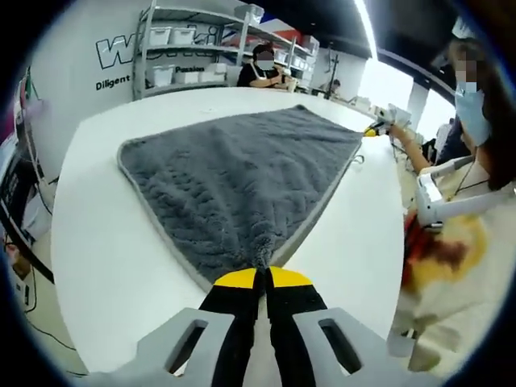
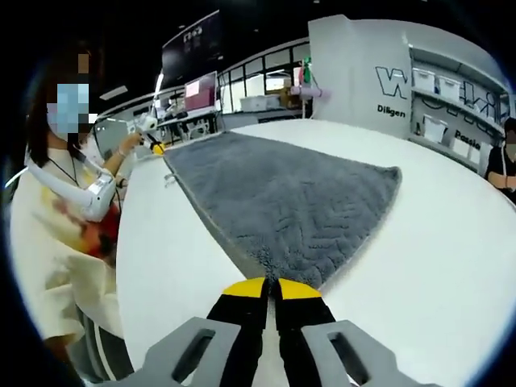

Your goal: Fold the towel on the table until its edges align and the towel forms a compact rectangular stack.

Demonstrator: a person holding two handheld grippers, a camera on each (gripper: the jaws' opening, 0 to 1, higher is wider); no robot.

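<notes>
Here the grey towel [image 1: 242,173] lies spread flat across the white bench [image 1: 105,258]. Left gripper [image 1: 262,278] and right gripper [image 2: 270,289] each have fingers clamped on a towel corner. Storage shelving [image 1: 189,48] stands beyond the far edge; a person [image 2: 68,201] stands at the bench's side.

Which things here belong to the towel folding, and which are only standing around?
For the job:
towel
table
left claw, shut on a towel corner
right claw, shut on a towel corner

Not for the job:
shelves
bins
wall lettering
</notes>
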